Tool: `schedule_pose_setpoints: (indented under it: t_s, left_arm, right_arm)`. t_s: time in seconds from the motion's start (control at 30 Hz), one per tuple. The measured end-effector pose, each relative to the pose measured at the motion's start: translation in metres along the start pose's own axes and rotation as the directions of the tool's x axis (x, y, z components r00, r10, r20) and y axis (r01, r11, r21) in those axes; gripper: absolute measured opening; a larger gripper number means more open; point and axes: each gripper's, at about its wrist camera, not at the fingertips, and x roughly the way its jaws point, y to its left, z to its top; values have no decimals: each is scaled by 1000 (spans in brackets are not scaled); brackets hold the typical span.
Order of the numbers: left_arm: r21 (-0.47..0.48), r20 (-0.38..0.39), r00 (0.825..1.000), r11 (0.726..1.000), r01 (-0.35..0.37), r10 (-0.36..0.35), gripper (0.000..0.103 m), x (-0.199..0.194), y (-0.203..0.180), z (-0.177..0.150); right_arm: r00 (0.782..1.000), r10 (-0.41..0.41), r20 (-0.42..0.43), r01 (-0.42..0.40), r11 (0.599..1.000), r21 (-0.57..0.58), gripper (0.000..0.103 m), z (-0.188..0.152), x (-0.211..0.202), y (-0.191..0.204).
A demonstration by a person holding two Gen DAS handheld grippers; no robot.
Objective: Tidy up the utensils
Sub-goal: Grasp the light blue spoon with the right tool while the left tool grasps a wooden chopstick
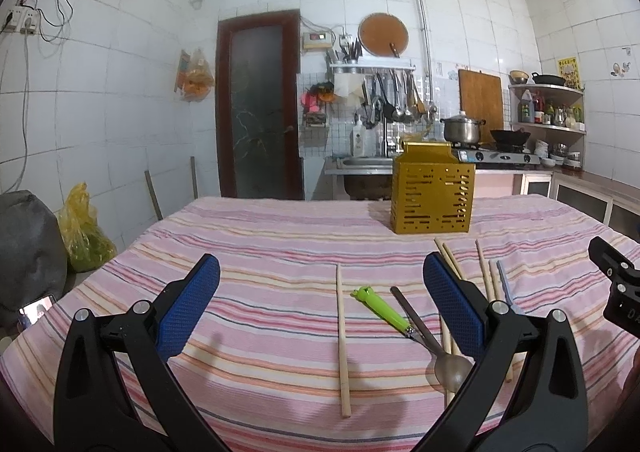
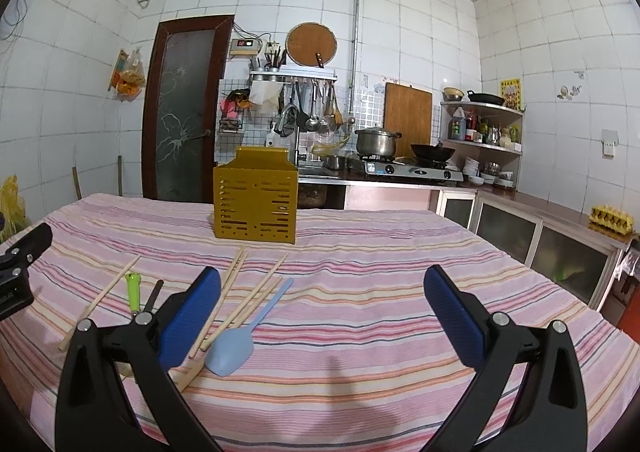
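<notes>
A table covered in a pink striped cloth [image 1: 260,248] fills the lower half of both views. In the left wrist view the left gripper [image 1: 320,292] hangs above the cloth with its blue-padded fingers spread wide and nothing between them. Between those fingers, at lower centre, lie a single wooden chopstick [image 1: 342,340], a green-handled utensil [image 1: 380,308] and a metal spoon [image 1: 432,344] whose bowl sits partly behind the right-hand finger. More chopsticks [image 1: 486,272] lie at centre right, partly hidden. A gold perforated utensil holder [image 1: 432,196] stands upright farther back, right of centre, apart from the loose pieces. In the right wrist view the right gripper [image 2: 322,294] is likewise wide open and empty, over bare cloth. At lower left of that frame a light blue plastic spoon [image 2: 236,348] rests just beside a scatter of chopsticks, with the holder at upper centre left.
</notes>
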Motion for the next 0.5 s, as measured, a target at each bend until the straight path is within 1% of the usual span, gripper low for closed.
schedule_pose_setpoints:
  t_s: [0.13, 0.37, 0.5]
  left_arm:
    - [-10, -15, 1000, 1000, 1, -1, 98, 2, 2, 0]
    - [-13, -48, 999, 1000, 3, -4, 98, 7, 1, 1]
    - [-27, -77, 997, 1000, 14, -16, 98, 12, 3, 2]
  right_arm:
    - [1000, -1, 3, 1, 1000, -22, 99, 0, -2, 6]
    - [1000, -1, -18, 1, 1000, -29, 99, 0, 0, 8]
    - [998, -5, -55, 1, 998, -58, 99, 3, 8, 15]
